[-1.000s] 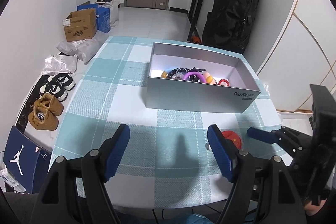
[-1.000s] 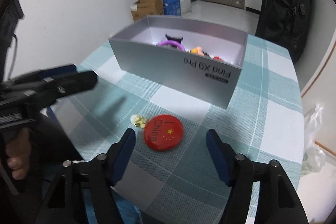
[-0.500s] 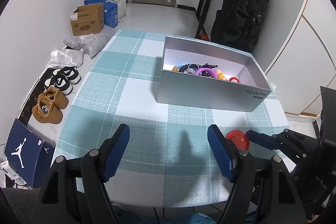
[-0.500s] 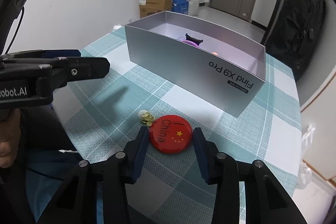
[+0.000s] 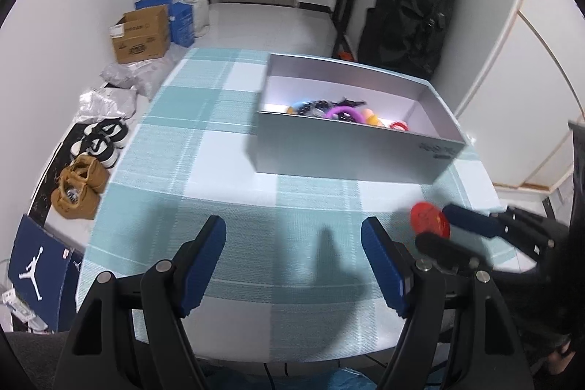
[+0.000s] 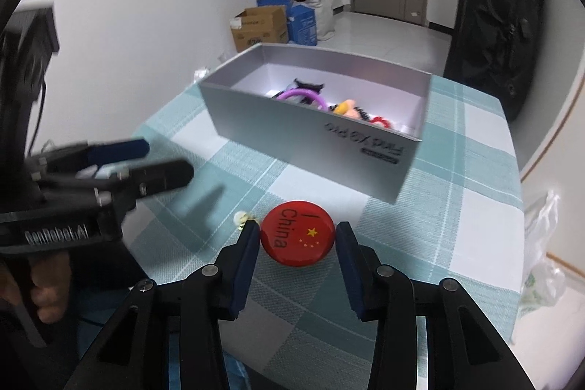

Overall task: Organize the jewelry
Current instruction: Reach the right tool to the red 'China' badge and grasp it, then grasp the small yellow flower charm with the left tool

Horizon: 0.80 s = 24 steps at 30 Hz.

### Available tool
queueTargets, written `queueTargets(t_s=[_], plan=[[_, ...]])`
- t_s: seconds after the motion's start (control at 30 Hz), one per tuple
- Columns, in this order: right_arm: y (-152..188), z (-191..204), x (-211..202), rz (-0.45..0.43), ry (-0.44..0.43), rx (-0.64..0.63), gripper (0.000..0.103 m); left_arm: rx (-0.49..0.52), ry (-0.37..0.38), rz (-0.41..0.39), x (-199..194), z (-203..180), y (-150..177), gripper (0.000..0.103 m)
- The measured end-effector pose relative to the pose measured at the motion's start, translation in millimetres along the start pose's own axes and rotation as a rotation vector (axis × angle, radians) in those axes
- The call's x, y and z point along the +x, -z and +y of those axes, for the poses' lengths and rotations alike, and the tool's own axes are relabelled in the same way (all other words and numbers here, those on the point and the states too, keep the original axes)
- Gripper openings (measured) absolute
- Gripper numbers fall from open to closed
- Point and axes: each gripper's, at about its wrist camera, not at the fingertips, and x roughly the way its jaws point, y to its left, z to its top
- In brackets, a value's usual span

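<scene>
Right gripper [image 6: 298,236] pitched downward near our grey box [image 6: 310,130], pads clamped on red badge [image 6: 298,233], left gripper [image 5: 292,243] wide, empty.

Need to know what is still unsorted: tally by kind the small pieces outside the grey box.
Red round badge: 1, gripped by the right gripper, whose jaws have just been closing on it.
Small pale trinket: 1, on the tablecloth beside the badge.
Total: 2
</scene>
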Motion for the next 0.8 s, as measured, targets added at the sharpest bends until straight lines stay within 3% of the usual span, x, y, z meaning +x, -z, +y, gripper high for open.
queueTargets(t_s=[0.4, 0.8], plan=[[-5.6, -47.8, -50.8, -0.122, -0.007, 0.19, 0.041, 0.113, 0.058, 0.064, 16.4, -41.0, 3.8, 0.073], [-4.5, -64.3, -56.6, -0.142, -0.011, 0.253, 0.041, 0.17, 0.049, 0.088, 20.6, -58.5, 7.1, 0.072]])
